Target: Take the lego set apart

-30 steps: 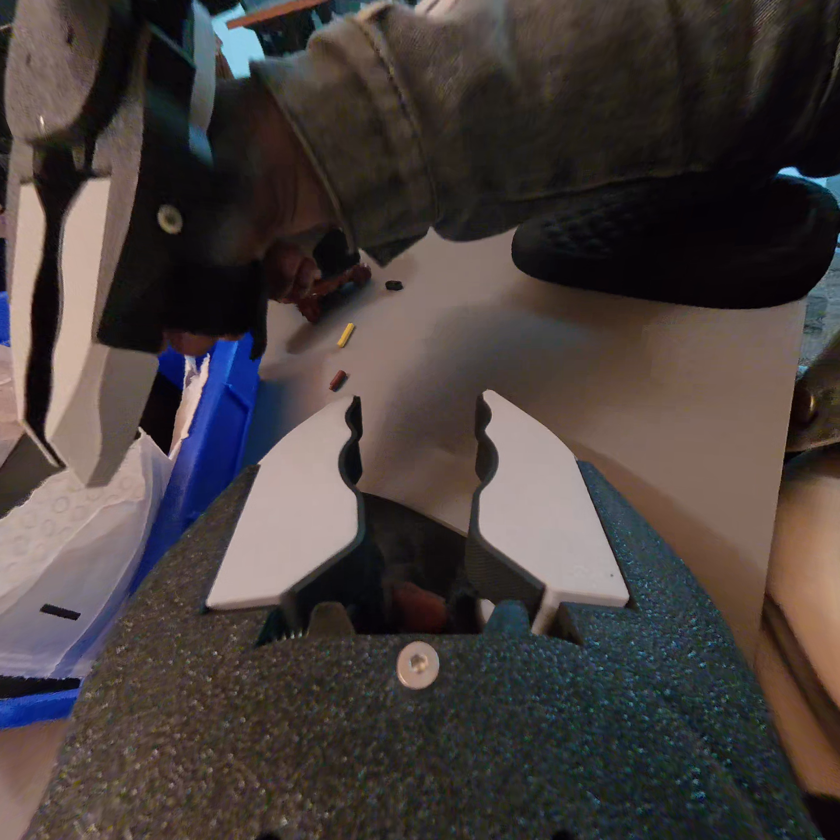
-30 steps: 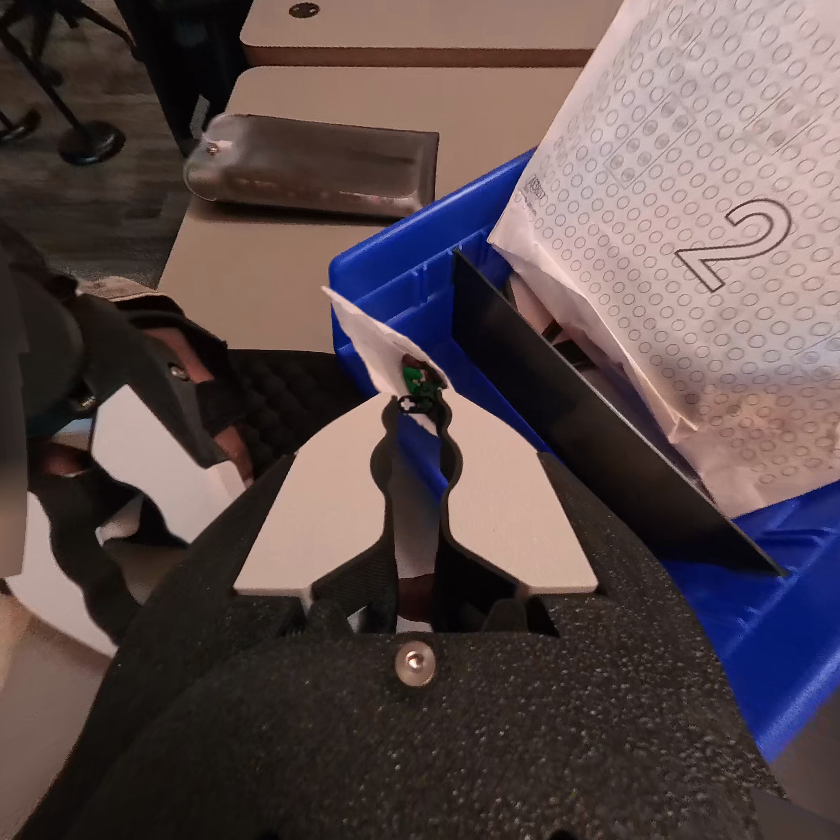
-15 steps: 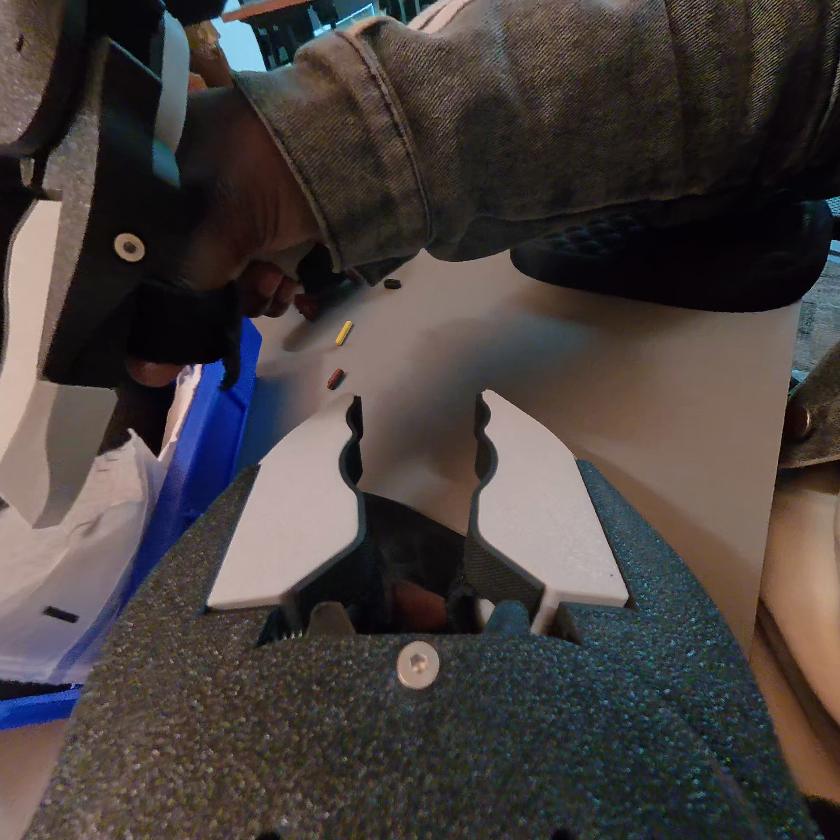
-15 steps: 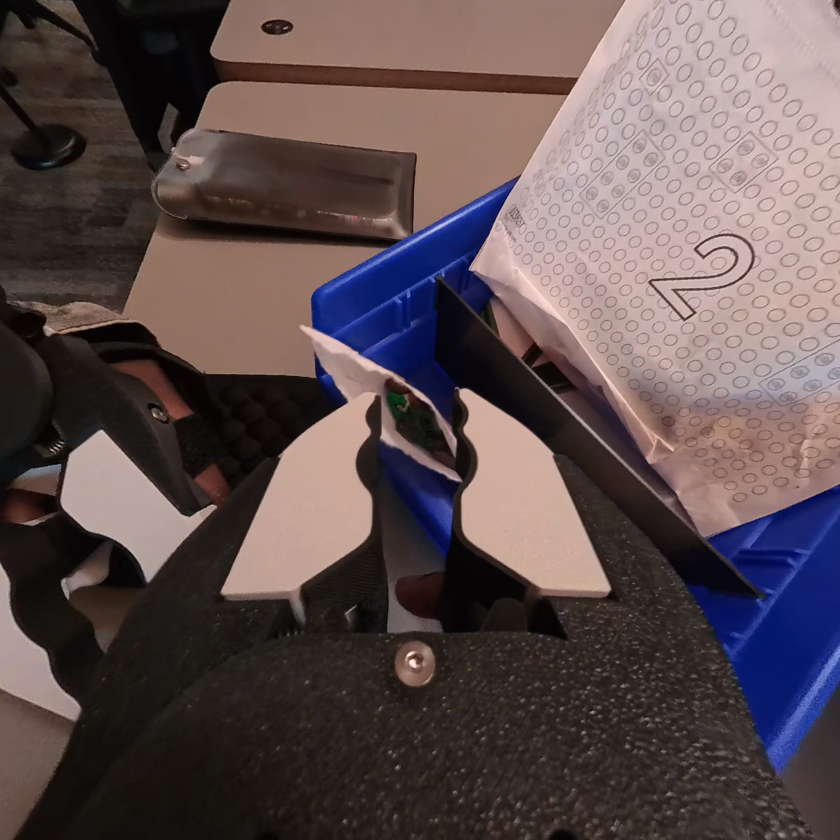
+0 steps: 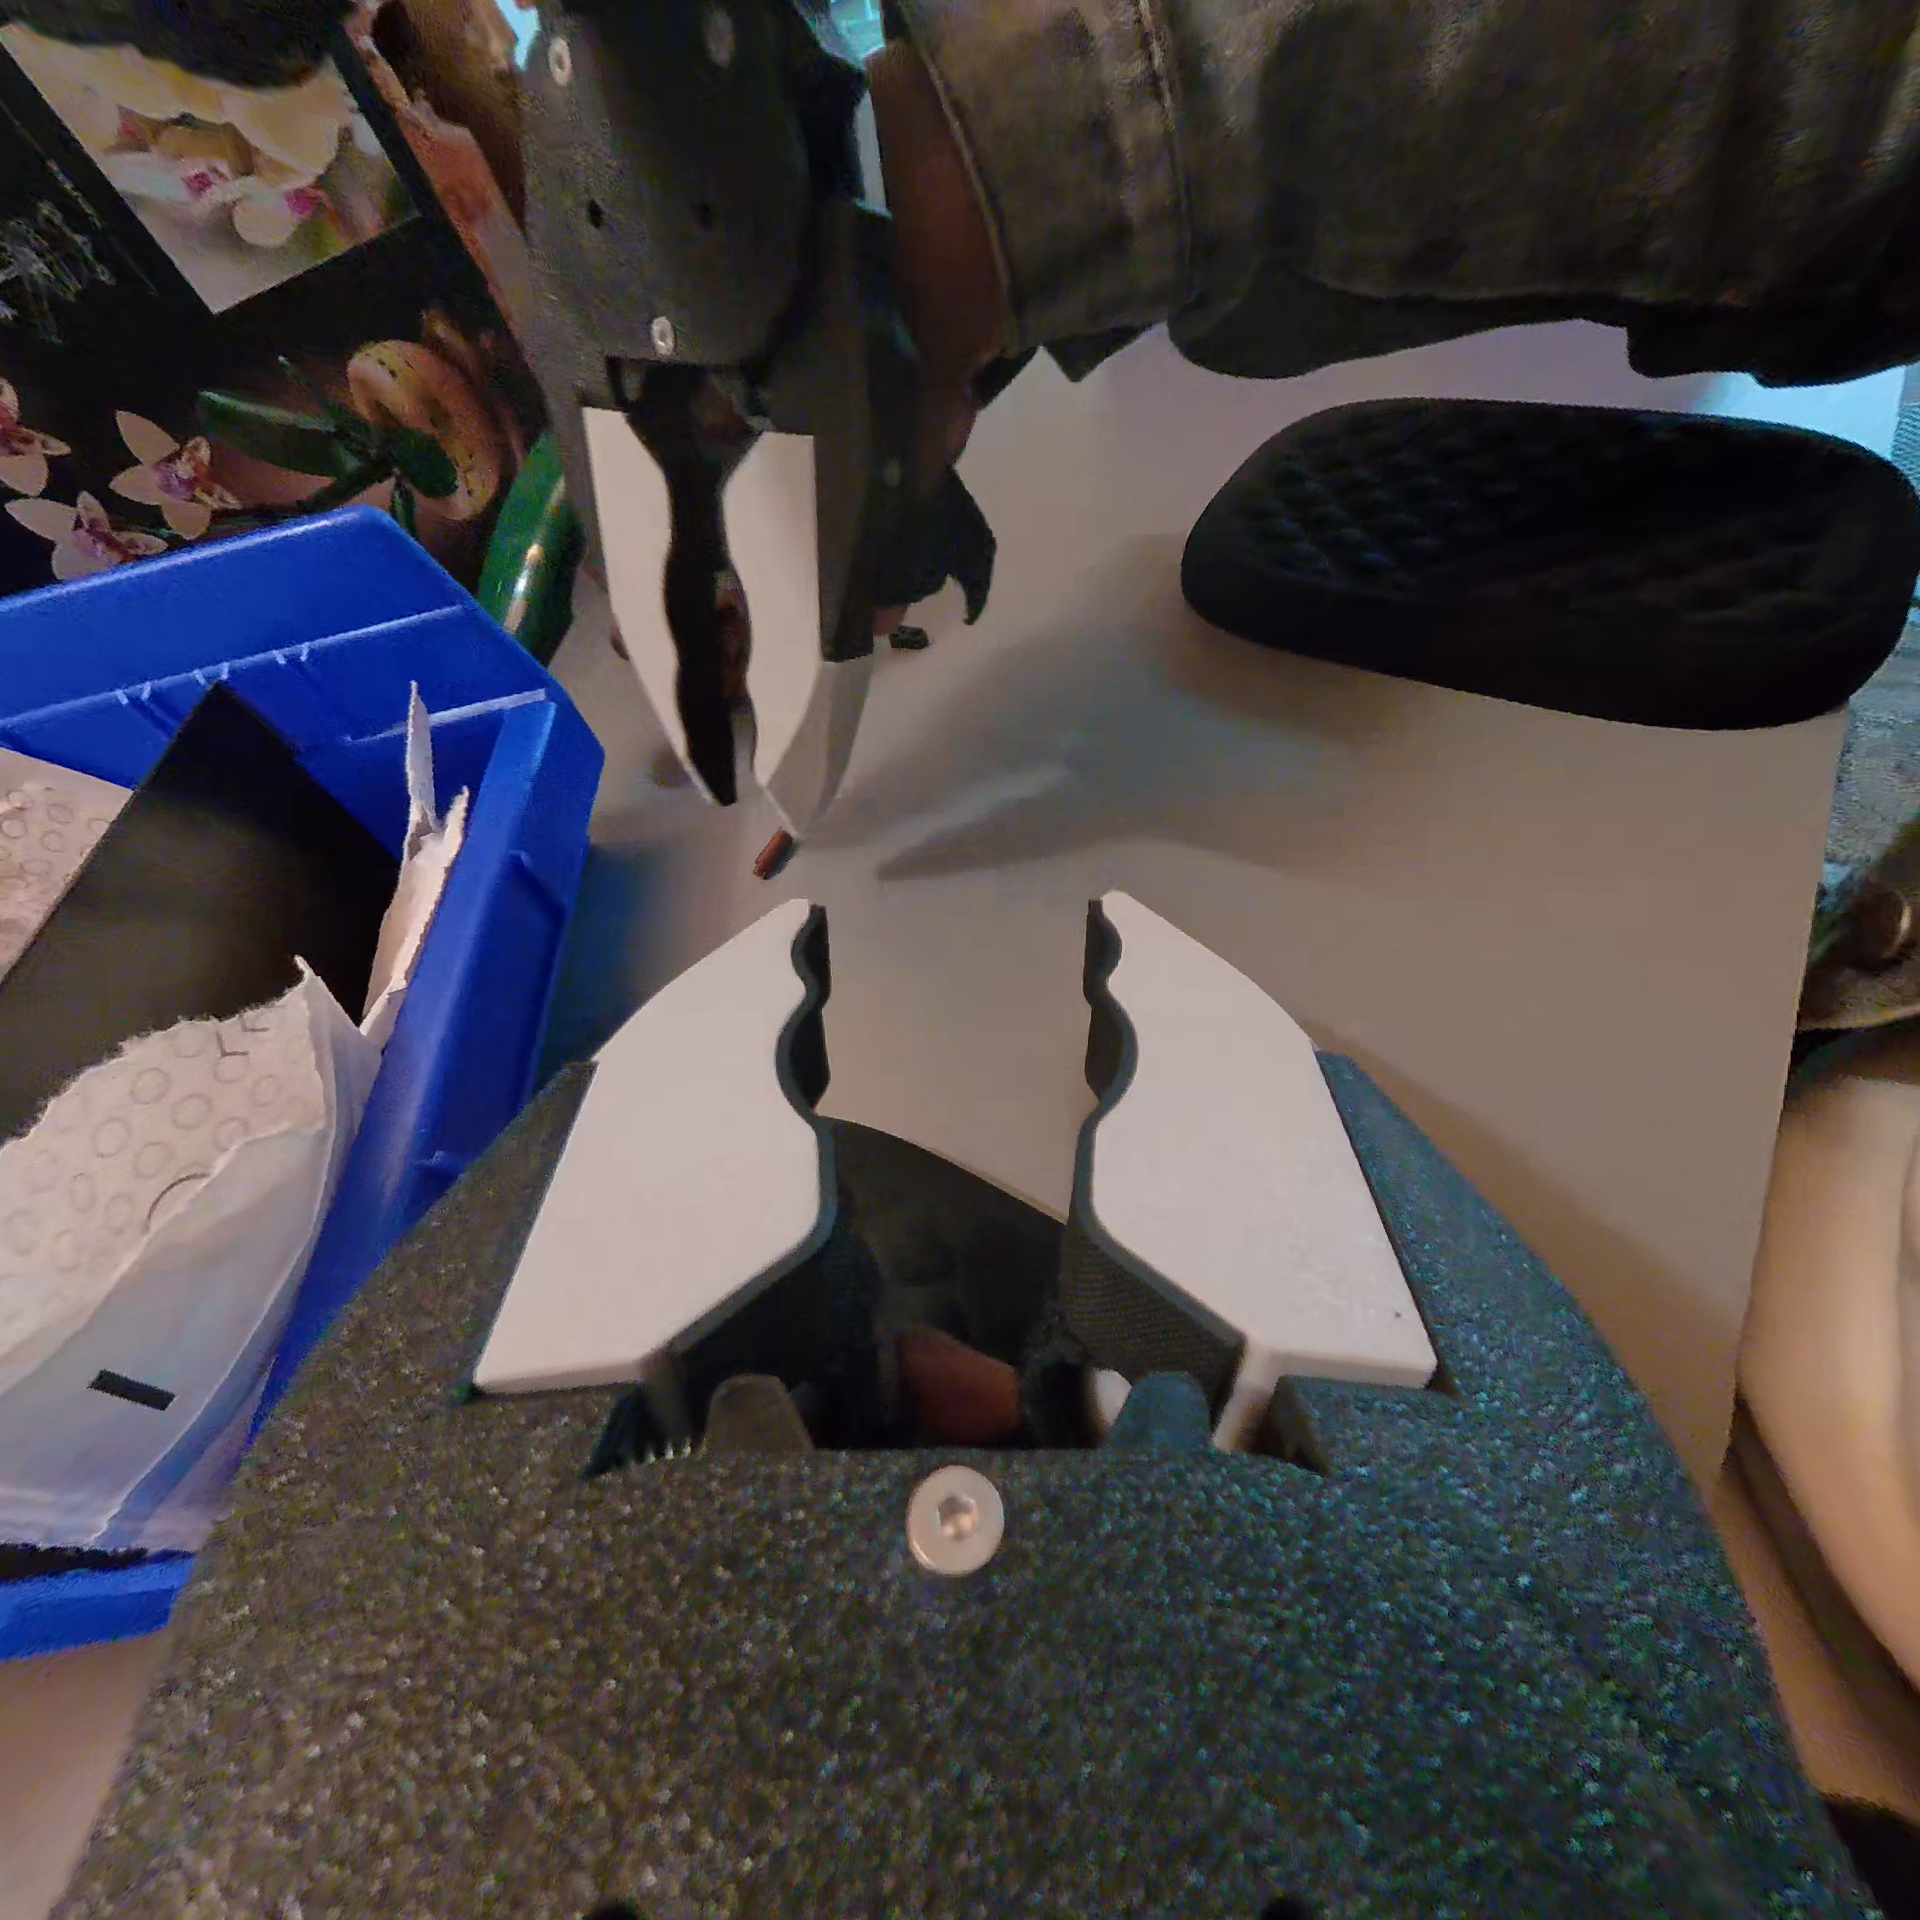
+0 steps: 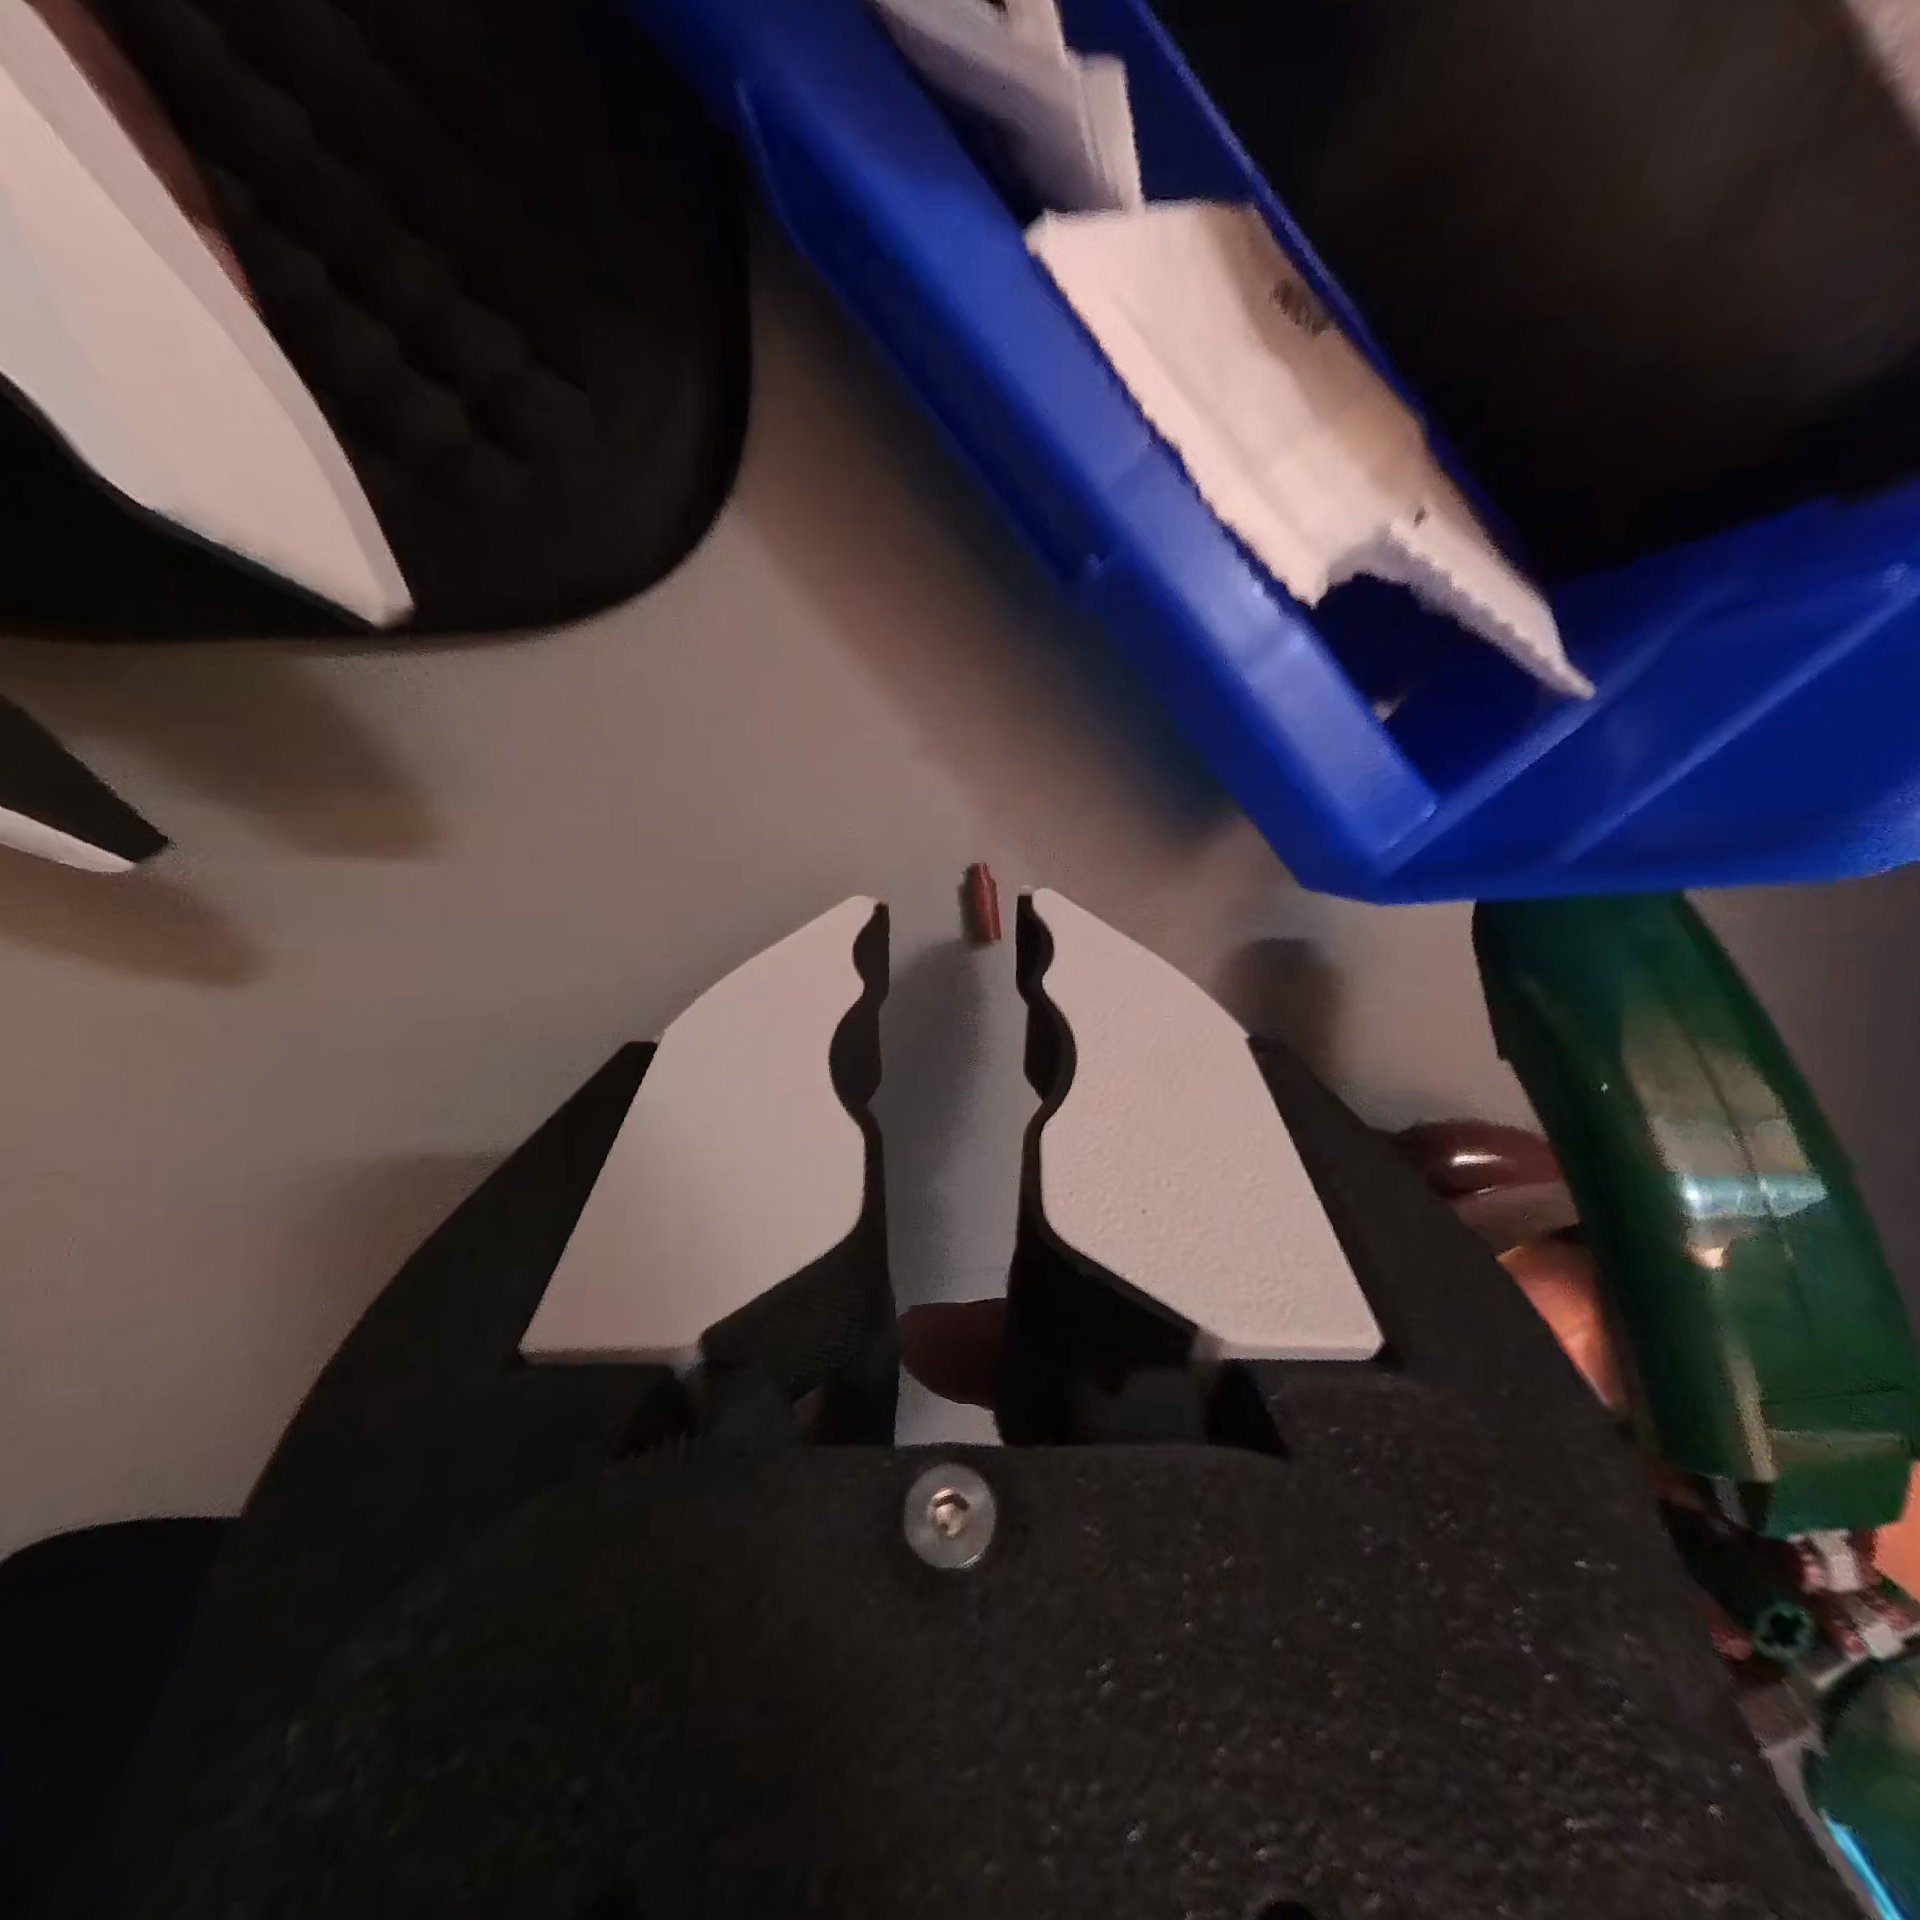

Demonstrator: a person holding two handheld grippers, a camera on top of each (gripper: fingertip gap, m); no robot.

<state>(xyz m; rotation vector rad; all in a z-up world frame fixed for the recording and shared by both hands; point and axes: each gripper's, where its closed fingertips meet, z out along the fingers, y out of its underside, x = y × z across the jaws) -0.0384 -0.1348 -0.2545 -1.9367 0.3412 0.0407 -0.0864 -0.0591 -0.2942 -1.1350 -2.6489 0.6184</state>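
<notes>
The right gripper points down at the desk, jaws slightly spread around a small brown lego pin — not touching it. The left gripper hovers with jaws wide apart, empty. A white paper bag printed with circles sits in the blue bin; no writing is legible.

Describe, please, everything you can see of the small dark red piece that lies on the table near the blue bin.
The small dark red piece is a short, stubby peg, probably plastic, with one end slightly narrower. It lies flat and alone on the pale table, joined to nothing. In the right wrist view it sits just ahead of the open right tongs, nearer the right-hand tip, and nothing grips it. In the left wrist view the same piece lies just under those tips; whether they touch it is unclear. The blue bin stands beside it, apart.
</notes>
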